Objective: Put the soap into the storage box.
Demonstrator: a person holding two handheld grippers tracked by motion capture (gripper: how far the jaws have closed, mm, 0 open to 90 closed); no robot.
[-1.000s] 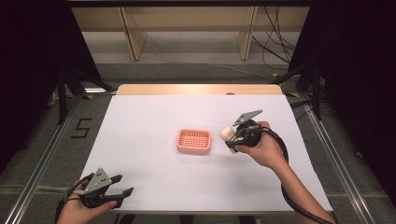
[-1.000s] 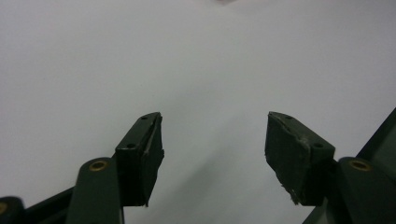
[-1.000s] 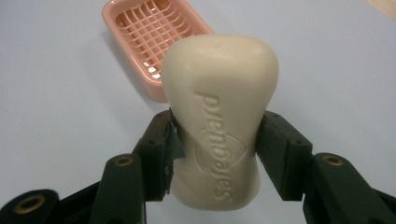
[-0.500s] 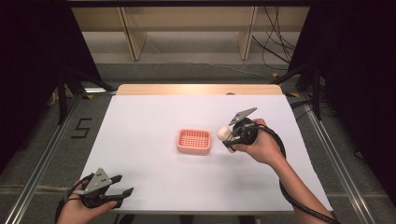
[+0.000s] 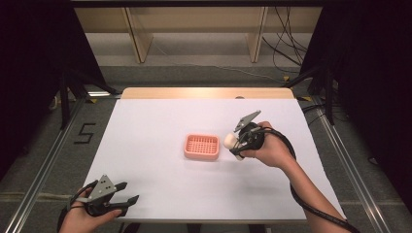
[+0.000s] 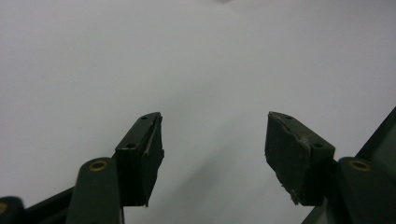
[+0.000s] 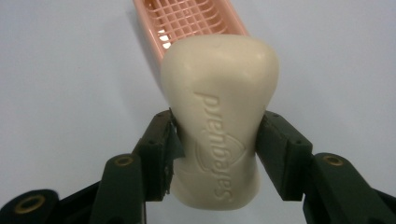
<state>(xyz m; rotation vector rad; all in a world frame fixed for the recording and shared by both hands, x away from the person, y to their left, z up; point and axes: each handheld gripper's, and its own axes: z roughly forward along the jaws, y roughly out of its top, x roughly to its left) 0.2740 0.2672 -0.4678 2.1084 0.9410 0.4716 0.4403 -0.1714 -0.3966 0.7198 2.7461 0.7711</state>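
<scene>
Soap: a cream bar (image 7: 218, 121) with "Safeguard" embossed on it, pinched across its narrow waist by the right hand-held gripper (image 5: 236, 144), jaws pressed against both flanks; held clear of the counter, not resting on it.

Soap's long axis: runs along the jaws, pointing out of the gripper toward the dish in the right gripper view.

Dish: a pink slotted soap dish (image 5: 201, 146) near the middle of the white counter (image 5: 145, 126), empty as far as the high view shows.

Key relation: in the high view the dish lies at about 9 o'clock from the held soap, just beside it but apart; in the right gripper view its grid (image 7: 187, 21) shows past the far end of the bar at 12 o'clock.

Dish's long axis: roughly 9-to-3 in the high view, so close to in line with the bar.

Nearer hand: the right, by a wide margin.

Left hand-held gripper (image 5: 111, 196): jaws spread, nothing between them, low at the 7 o'clock corner of the counter, well apart from the dish; its own view looks over bare white surface.

Likely step: carrying the soap over the dish to set it in, judged from the layout alone.
</scene>
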